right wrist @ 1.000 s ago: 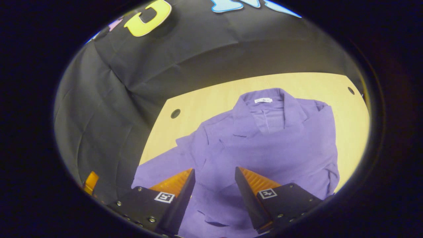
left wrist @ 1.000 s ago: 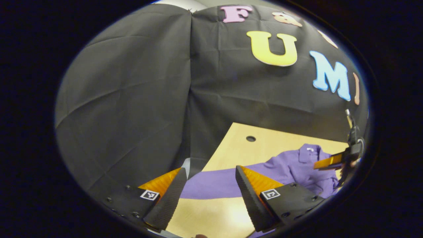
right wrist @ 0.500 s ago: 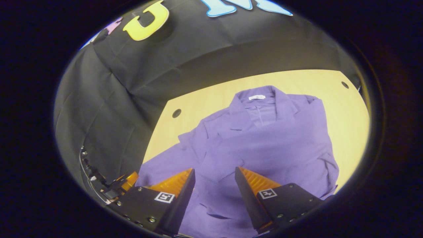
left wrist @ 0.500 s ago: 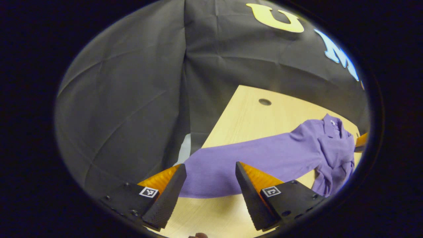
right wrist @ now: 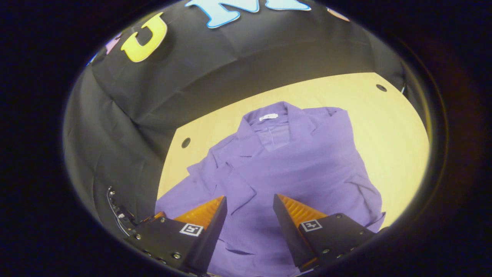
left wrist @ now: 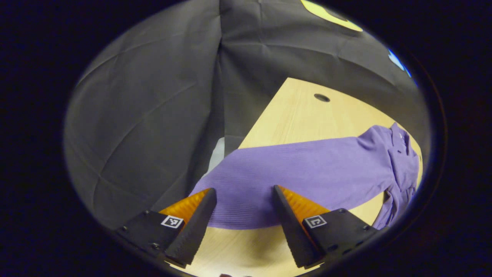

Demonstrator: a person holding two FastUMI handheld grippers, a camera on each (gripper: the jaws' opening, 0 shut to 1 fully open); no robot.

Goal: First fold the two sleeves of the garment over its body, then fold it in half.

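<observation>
Across the pale wooden table [right wrist: 384,127] lies the purple collared knit garment [right wrist: 300,169], collar toward the far edge, near the round hole [right wrist: 186,142] in the far left corner. One long purple sleeve [left wrist: 292,173] stretches flat to the table's left edge, cuff hanging slightly over it. So my left gripper [left wrist: 244,209] hovers over that cuff, fingers spread wide, holding nothing. My right gripper [right wrist: 250,215] sits above the garment's body, also wide open and empty.
</observation>
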